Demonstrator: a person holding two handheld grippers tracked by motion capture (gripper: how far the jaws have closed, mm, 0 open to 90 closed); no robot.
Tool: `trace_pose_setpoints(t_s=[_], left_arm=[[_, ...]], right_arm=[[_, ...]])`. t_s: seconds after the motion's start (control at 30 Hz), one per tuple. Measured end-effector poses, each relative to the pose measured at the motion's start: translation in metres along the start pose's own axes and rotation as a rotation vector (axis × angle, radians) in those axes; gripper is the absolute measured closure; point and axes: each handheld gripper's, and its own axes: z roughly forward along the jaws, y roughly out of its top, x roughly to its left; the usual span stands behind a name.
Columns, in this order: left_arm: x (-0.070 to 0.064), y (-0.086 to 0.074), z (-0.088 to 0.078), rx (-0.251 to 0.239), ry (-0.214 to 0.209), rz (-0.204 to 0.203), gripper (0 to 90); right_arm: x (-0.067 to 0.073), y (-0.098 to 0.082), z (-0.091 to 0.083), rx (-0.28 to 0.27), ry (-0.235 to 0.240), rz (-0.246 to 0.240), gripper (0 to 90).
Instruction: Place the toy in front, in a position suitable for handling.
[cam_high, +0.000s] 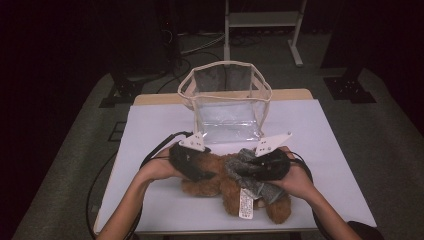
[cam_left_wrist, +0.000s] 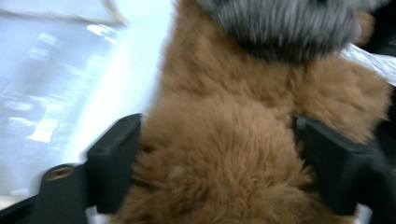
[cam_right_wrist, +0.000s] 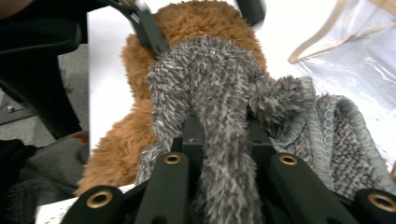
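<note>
Right claw (cam_right_wrist: 219, 135) pinching grey scarf (cam_right_wrist: 219, 93), high view adds clear bag (cam_high: 225, 95)

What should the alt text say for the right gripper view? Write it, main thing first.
The right gripper has its black jaws clamped on a strand of the grey fuzzy scarf worn by a brown teddy bear lying on the white table. A clear bag stands at upper right.
</note>
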Motion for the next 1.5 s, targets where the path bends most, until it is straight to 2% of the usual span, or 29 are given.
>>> trace_pose_setpoints(t_s=[0.13,0.23,0.33,0.43,0.53,0.6,0.63,0.67,0.7,0.73,0.8,0.93,1.07,1.13,1.23,1.33,1.4,1.43,1.5], left_arm=[[-0.008,-0.007,-0.001,-0.036,-0.001,0.006,24.3],[-0.017,-0.009,-0.004,-0.017,0.0,0.044,24.3],[-0.028,-0.008,-0.008,0.001,0.013,0.076,23.5],[-0.032,-0.002,-0.009,0.019,0.03,0.103,19.5],[-0.031,0.005,-0.005,-0.001,0.005,0.096,17.9],[-0.031,0.008,0.003,0.026,-0.008,0.105,18.0],[-0.032,0.008,0.009,0.058,-0.018,0.116,18.3],[-0.033,0.007,0.013,0.064,-0.018,0.123,18.4],[-0.034,0.006,0.016,0.07,-0.01,0.134,18.4],[-0.034,0.006,0.016,0.066,-0.006,0.128,18.3],[-0.034,0.004,0.015,0.058,-0.016,0.128,18.7],[-0.034,0.006,0.014,0.082,-0.02,0.137,18.7],[-0.034,0.014,0.015,0.078,-0.038,0.146,17.7],[-0.035,0.019,0.02,0.072,-0.052,0.14,13.5],[-0.035,0.026,0.029,0.113,-0.059,0.142,9.4],[-0.035,0.031,0.034,0.14,-0.072,0.149,9.0],[-0.036,0.036,0.04,0.175,-0.085,0.158,8.1],[-0.038,0.04,0.044,0.203,-0.086,0.165,8.1],[-0.038,0.045,0.046,0.221,-0.081,0.184,12.1]], right_arm=[[-0.002,0.004,-0.011,-0.027,0.023,0.004,74.3],[-0.011,0.01,-0.026,-0.058,-0.033,0.012,74.1],[-0.017,0.007,-0.031,-0.069,-0.033,0.038,74.0],[-0.011,-0.002,-0.023,-0.052,-0.014,0.038,74.4],[0.0,-0.011,-0.018,-0.058,0.028,0.039,74.8],[0.006,-0.013,-0.019,-0.065,0.056,0.028,74.8],[0.009,-0.012,-0.021,-0.07,0.056,0.017,74.6],[0.011,-0.011,-0.026,-0.076,0.038,0.0,74.3],[0.011,-0.01,-0.03,-0.082,0.029,0.0,74.2],[0.009,-0.009,-0.036,-0.098,0.013,0.003,74.2],[0.005,-0.01,-0.041,-0.109,-0.002,0.012,74.2],[0.004,-0.013,-0.031,-0.098,0.013,0.017,74.4],[0.009,-0.016,-0.018,-0.077,0.066,0.017,75.1],[0.012,-0.019,-0.015,-0.074,0.098,0.008,75.2],[0.014,-0.021,-0.015,-0.077,0.104,-0.002,75.2],[0.013,-0.022,-0.015,-0.082,0.112,0.002,75.2],[0.012,-0.022,-0.015,-0.08,0.119,0.005,75.2],[0.012,-0.022,-0.015,-0.081,0.121,0.005,75.1],[0.01,-0.021,-0.015,-0.082,0.125,0.012,74.8]])
